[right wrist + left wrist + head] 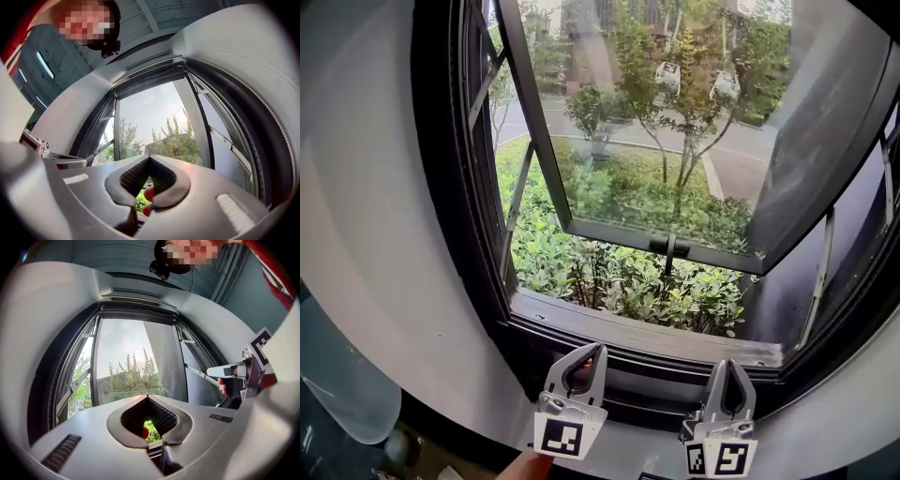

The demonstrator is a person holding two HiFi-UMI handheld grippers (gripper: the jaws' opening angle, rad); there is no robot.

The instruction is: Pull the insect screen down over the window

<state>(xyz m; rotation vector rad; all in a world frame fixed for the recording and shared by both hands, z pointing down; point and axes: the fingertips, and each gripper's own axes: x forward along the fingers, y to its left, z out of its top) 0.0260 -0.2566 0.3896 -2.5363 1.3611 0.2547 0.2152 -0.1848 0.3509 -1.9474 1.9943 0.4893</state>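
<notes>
A dark-framed window point(455, 197) has its glass sash point(675, 131) swung outward over green shrubs. No screen mesh shows across the opening in any view. The slim housing along the frame's top point(138, 295) sits above bare glass and sky. My left gripper point(598, 348) and right gripper point(729, 364) hover side by side just inside the sill point(637, 336), both pointing at the window. The left gripper point(147, 396) has its tips together and grips nothing. The right gripper point(150, 157) is also shut and empty.
White curved reveal walls point(366, 244) flank the opening on both sides. A black handle point(670, 247) sits on the sash's lower rail, and metal stays point(517, 202) prop the sash. The right gripper point(229, 371) shows in the left gripper view, held by a hand.
</notes>
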